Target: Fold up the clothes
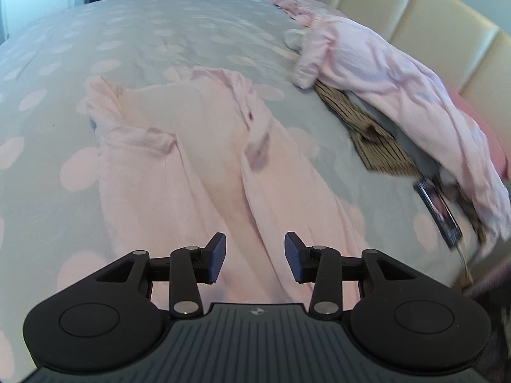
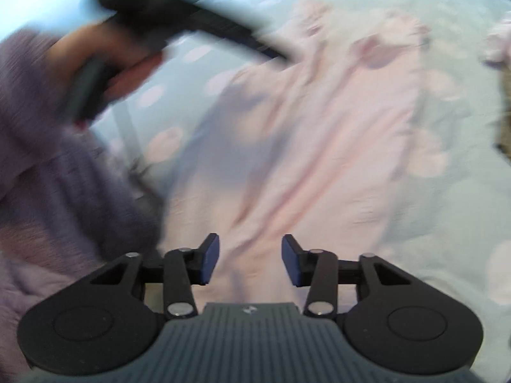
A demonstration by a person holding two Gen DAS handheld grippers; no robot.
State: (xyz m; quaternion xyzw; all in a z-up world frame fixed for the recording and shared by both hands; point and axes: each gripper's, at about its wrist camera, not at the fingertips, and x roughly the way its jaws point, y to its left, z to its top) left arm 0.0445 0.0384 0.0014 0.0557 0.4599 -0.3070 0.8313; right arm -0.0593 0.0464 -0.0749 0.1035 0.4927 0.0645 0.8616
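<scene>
A pale pink garment point(image 1: 179, 146) lies spread lengthwise on the grey bedspread with pink dots point(image 1: 159, 32). Its sides are folded inward and its far end is bunched. My left gripper point(image 1: 255, 255) hovers open above the garment's near end, nothing between its fingers. In the blurred right wrist view the same pink garment point(image 2: 319, 146) fills the middle. My right gripper point(image 2: 250, 260) is open over its near part and holds nothing. The other gripper point(image 2: 179, 16) appears as a dark blur at the upper left, held by a hand point(image 2: 105, 60) in a lilac sleeve point(image 2: 57, 172).
A second pink garment point(image 1: 399, 83) lies heaped along the bed's right side, over a brown striped piece point(image 1: 370, 127). A dark flat object point(image 1: 439, 214) sits near the bed's right edge. A beige padded headboard point(image 1: 431, 16) stands behind. Furniture stands at the far end of the room.
</scene>
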